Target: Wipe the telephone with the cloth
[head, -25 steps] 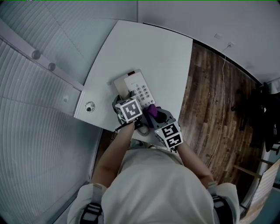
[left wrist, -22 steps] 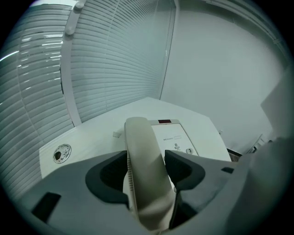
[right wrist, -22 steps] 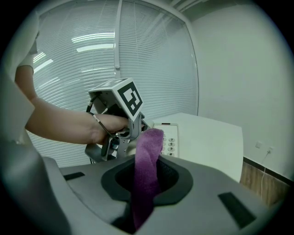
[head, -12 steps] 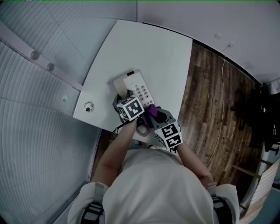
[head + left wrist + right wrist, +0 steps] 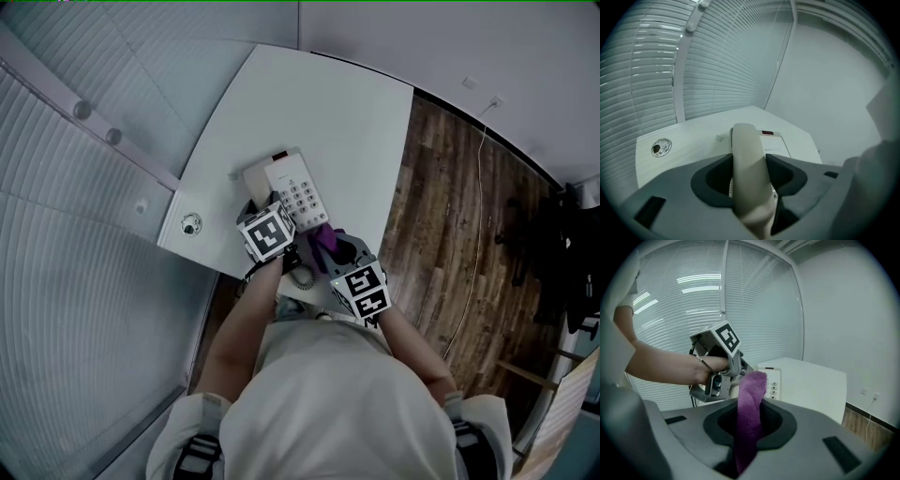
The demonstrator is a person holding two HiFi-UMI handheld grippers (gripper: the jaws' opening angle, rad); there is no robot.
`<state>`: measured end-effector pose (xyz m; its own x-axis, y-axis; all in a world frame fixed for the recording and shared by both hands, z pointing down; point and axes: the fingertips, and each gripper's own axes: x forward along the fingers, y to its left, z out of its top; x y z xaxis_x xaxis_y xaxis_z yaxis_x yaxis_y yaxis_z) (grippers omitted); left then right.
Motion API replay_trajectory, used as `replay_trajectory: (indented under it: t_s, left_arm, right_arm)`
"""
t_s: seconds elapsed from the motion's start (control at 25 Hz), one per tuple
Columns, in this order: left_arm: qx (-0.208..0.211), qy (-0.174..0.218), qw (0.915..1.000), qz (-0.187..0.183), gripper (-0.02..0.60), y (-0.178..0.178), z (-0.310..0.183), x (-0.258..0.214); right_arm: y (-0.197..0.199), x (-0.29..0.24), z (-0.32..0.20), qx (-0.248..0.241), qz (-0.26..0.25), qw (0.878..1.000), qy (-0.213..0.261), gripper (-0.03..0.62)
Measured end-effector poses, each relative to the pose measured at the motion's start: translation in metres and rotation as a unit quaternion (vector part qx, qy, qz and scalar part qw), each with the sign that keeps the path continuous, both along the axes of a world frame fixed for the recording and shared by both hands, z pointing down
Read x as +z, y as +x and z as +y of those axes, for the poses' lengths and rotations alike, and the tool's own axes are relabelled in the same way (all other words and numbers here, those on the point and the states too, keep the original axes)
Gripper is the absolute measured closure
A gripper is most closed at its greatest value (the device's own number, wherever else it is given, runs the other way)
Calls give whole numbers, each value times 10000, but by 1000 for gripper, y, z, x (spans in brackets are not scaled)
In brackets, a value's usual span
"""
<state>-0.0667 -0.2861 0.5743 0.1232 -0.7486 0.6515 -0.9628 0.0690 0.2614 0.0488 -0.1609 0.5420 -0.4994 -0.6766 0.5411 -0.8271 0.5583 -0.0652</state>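
A white telephone (image 5: 298, 192) lies near the front edge of the white table (image 5: 319, 103), its beige handset (image 5: 257, 180) on its left side. My left gripper (image 5: 262, 208) reaches over that handset. In the left gripper view the handset (image 5: 745, 140) runs between the jaws of the left gripper (image 5: 749, 160); they have just been closing and both pads now touch it. The keypad base (image 5: 777, 146) shows behind. My right gripper (image 5: 324, 242) hovers just right of the phone, shut on a purple cloth (image 5: 751, 401) that sticks up from its jaws.
A round metal grommet (image 5: 191, 224) sits at the table's left corner. Slatted blinds (image 5: 66, 234) line the left side and a wooden floor (image 5: 450, 244) lies to the right. A coiled cord (image 5: 302, 275) hangs at the table's front edge.
The left gripper's marker cube has shifted slightly left and rolled a little over the handset. The right gripper and cloth have stayed put.
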Motion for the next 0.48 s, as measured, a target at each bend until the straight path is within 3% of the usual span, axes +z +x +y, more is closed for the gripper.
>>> replay_trajectory:
  t_s: [0.28,0.48]
  left_arm:
    - [3,115,9962,858,354,4,16,-17]
    - [6,249,9916,1266,354,-1,28,-25]
  right_arm:
    - [2,-4,6,-55,-32,9999,81,534]
    - [2,-5,7,-93,-53,9998,154,534]
